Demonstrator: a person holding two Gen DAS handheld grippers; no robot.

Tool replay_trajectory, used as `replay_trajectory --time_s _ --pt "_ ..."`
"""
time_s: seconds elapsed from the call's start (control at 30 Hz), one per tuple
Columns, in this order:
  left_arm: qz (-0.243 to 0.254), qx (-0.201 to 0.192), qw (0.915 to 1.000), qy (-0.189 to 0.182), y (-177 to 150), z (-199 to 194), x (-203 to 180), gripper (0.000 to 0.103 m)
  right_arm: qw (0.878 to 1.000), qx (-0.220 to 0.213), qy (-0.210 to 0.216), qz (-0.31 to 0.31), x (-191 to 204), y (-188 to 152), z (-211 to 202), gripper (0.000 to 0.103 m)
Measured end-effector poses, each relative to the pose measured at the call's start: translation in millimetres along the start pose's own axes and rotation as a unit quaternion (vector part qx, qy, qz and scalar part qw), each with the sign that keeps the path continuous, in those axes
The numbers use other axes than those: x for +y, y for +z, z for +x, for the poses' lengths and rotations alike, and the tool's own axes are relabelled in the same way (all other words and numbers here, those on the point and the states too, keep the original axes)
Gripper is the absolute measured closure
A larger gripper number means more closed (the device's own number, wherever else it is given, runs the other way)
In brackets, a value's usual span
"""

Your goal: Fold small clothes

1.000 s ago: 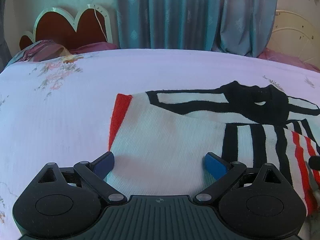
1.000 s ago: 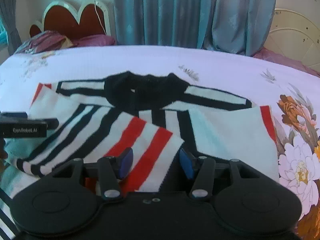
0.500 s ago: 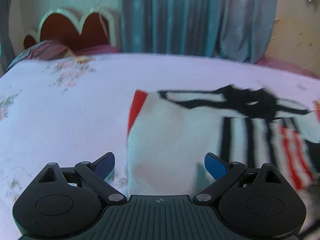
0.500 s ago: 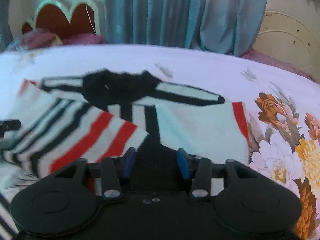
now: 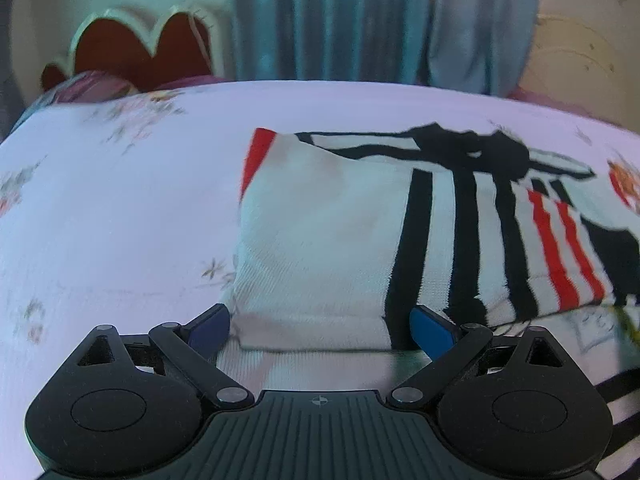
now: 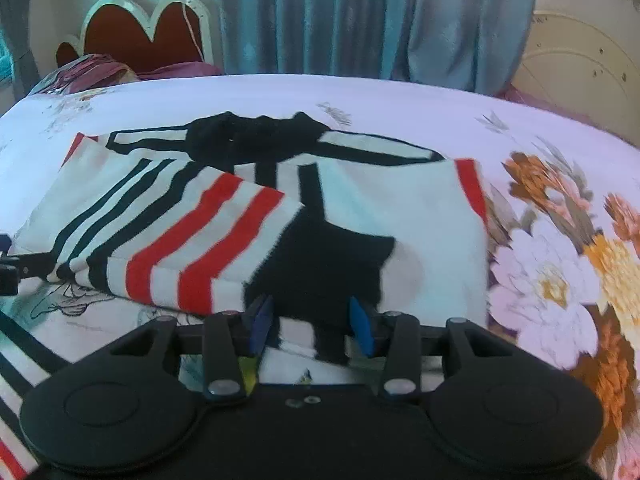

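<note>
A small knit sweater (image 5: pixel 320 232), white with black and red stripes and a black collar (image 6: pixel 256 136), lies on the bed with both sleeves folded across its body. My left gripper (image 5: pixel 320 326) is open wide, and the near edge of the folded white sleeve lies between its blue pads (image 5: pixel 430 330). My right gripper (image 6: pixel 311 324) hovers at the sweater's near edge; its jaws are closing, with the black patch (image 6: pixel 320 264) between the pads and a gap still showing. The striped sleeve (image 6: pixel 192 240) lies left of it. The left gripper (image 6: pixel 8 268) shows at the right wrist view's left edge.
The bed sheet (image 5: pixel 120 220) is pale with small flowers on the left and large orange and pink blooms (image 6: pixel 560 280) on the right. A scalloped red headboard (image 6: pixel 144 36) and pillows stand at the far left, blue curtains (image 6: pixel 360 16) behind.
The right gripper's jaws have narrowed and it has shifted right, from the red-striped cuff to the black patch. The left gripper has drawn back, so the white sleeve's edge now sits at its fingertips.
</note>
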State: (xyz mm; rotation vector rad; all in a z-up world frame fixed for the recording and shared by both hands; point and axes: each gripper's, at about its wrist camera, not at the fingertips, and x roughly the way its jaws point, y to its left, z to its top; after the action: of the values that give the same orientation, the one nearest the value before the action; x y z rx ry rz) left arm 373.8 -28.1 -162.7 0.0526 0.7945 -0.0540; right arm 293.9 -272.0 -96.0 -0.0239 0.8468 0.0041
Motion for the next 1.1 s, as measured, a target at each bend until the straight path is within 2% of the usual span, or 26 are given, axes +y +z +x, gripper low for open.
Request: replay_trajectory --time_s 0.23,0.4,0.5,0.6,0.73,0.97,1.1 --pt "0.008 -0.014 0.9998 -0.015 -14.0 -37.5 -21.4 0.007 0.999 -0.012 0.047 -0.002 17.8 -14.6 -33.3 0.06" --pt "0.016 -0.005 0.9996 -0.025 -33.5 -50.6 -38.4 0.007 0.996 -0.001 0.081 -0.025 43.4 -30.5 -41.1 0.06" --pt "0.022 0.005 0.9996 -0.019 -48.1 -51.0 -44.0 0.007 0.995 0.007 0.091 -0.035 50.6 -41.8 -43.1 0.06" --pt "0.024 0.018 0.9995 -0.002 -65.0 -47.5 -42.6 0.007 0.995 0.017 0.082 -0.052 51.4 -55.2 -42.9 0.06" --pt "0.018 0.011 0.9997 0.011 -80.6 -53.7 -30.1 0.007 0.996 0.015 0.057 -0.07 36.7 -72.5 -47.3 0.059" --pt "0.011 0.018 0.9993 0.03 -96.0 -70.4 -15.4 0.007 0.998 0.015 0.03 -0.053 8.1 -89.5 -62.7 0.058" --pt "0.003 0.015 0.9997 0.018 -101.6 -93.6 -5.0 0.007 0.999 0.009 0.03 -0.033 8.1 -96.4 -80.5 0.058"
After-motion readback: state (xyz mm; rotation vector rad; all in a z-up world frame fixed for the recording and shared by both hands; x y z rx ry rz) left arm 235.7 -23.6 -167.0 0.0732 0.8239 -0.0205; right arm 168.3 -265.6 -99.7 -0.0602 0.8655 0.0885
